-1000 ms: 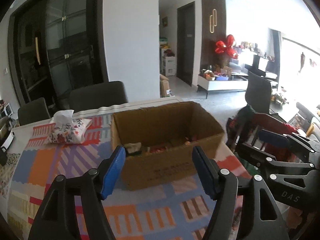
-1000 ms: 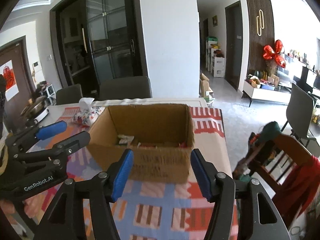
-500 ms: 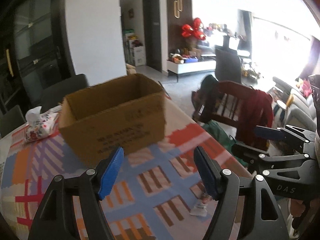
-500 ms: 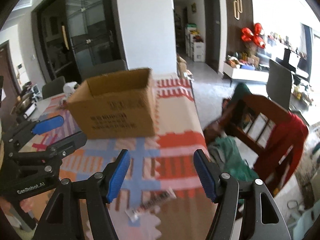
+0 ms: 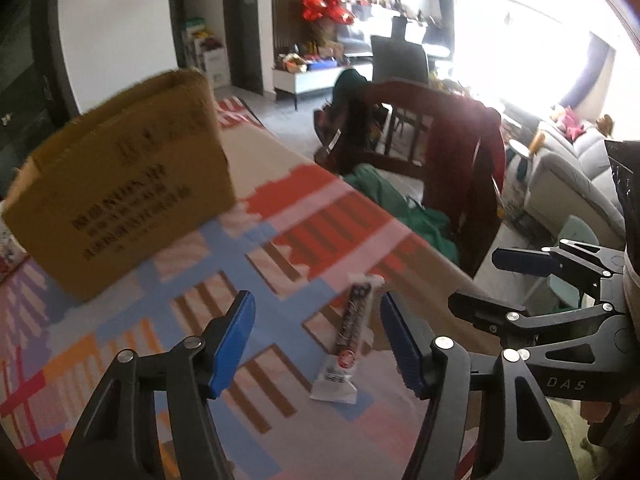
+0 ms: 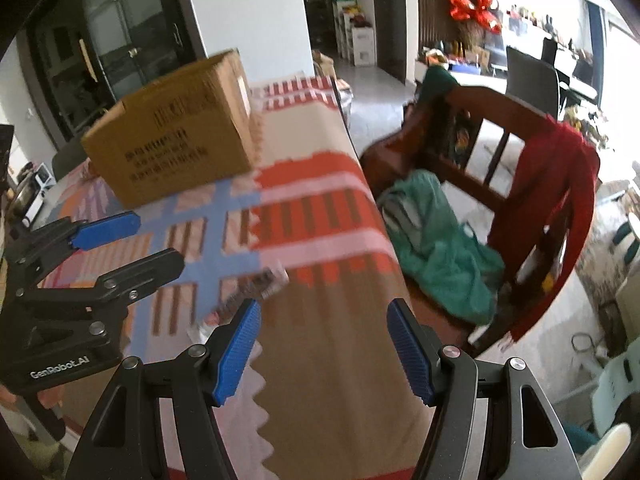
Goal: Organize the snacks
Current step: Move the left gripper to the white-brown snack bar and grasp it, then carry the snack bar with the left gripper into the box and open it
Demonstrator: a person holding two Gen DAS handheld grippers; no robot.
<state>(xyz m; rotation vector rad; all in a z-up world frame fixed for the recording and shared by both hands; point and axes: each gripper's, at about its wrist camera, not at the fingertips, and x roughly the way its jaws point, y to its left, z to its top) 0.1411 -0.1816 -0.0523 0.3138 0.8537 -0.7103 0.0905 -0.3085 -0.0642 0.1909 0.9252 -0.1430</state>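
Observation:
A long snack packet [image 5: 352, 332], dark with white ends, lies flat on the patterned tablecloth [image 5: 280, 248] near the table's right edge. It shows blurred in the right wrist view [image 6: 248, 292]. My left gripper [image 5: 316, 336] is open and empty, with the packet between and just ahead of its blue pads. My right gripper [image 6: 324, 344] is open and empty over the table's corner, to the right of the packet. A brown cardboard box [image 5: 124, 200] stands further back on the table; it also shows in the right wrist view [image 6: 180, 136]. Its inside is hidden.
A wooden chair [image 6: 500, 168] draped with a red garment [image 6: 556, 208] and green cloth [image 6: 440, 248] stands close beside the table's right edge. The right gripper shows at the right of the left wrist view [image 5: 560, 292]. The left gripper shows at the left of the right wrist view [image 6: 80, 256].
Both grippers have drawn back from the box and swung right and down towards the table's near right edge. The snack packet has come into view between the left pads. Both stay open.

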